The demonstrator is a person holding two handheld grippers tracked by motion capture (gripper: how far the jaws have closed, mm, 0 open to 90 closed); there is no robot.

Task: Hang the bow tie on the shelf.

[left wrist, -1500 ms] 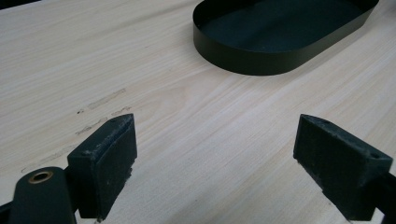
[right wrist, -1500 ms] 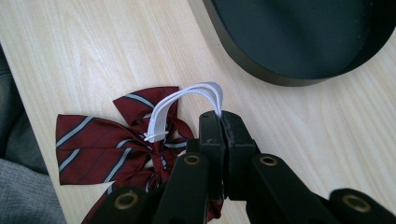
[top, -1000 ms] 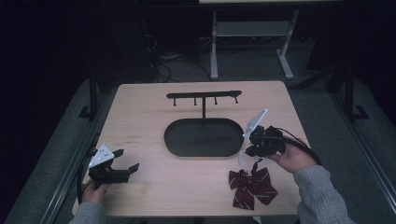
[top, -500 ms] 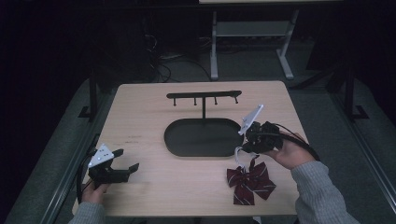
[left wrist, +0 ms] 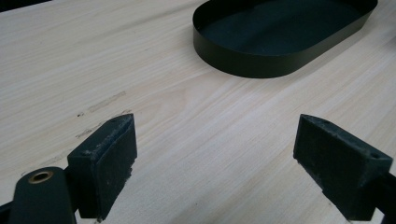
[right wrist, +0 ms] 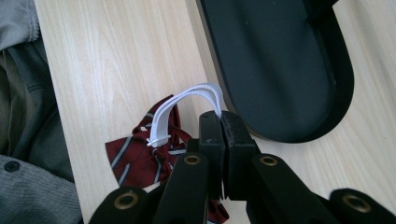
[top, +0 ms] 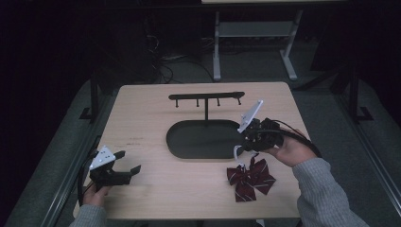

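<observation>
Dark room, pale wooden surface [top: 142, 118] lit in the middle.

High view: black stand [top: 206, 98] with a hook bar rising from an oval black tray [top: 189, 139] at the centre. Right gripper [top: 246, 144] just beside the tray's right end, pinching a white elastic loop [top: 236, 152]; dark red striped bow tie [top: 249, 177] dangling from it, lower part apparently resting on the wood. Left gripper [top: 126, 163] near the left front edge, well apart, idle.

Left gripper view: gripper [left wrist: 215, 154] wide open, nothing between the pads, bare wood beneath, tray [left wrist: 243, 65] beyond.

Right gripper view: gripper [right wrist: 223, 122] closed tight on the loop [right wrist: 187, 100], which arches up and left to the bow tie [right wrist: 140, 154]; tray [right wrist: 280, 70] to the right.

Likely step: carrying the bow tie up to a hook. Best done by lifting until the fabric clears the wood, keeping the loop open and slack-free, then bringing it level with a peg and sliding it on.

Hook bar and both hands' spacing visible from above; bite on the elastic, close up.
</observation>
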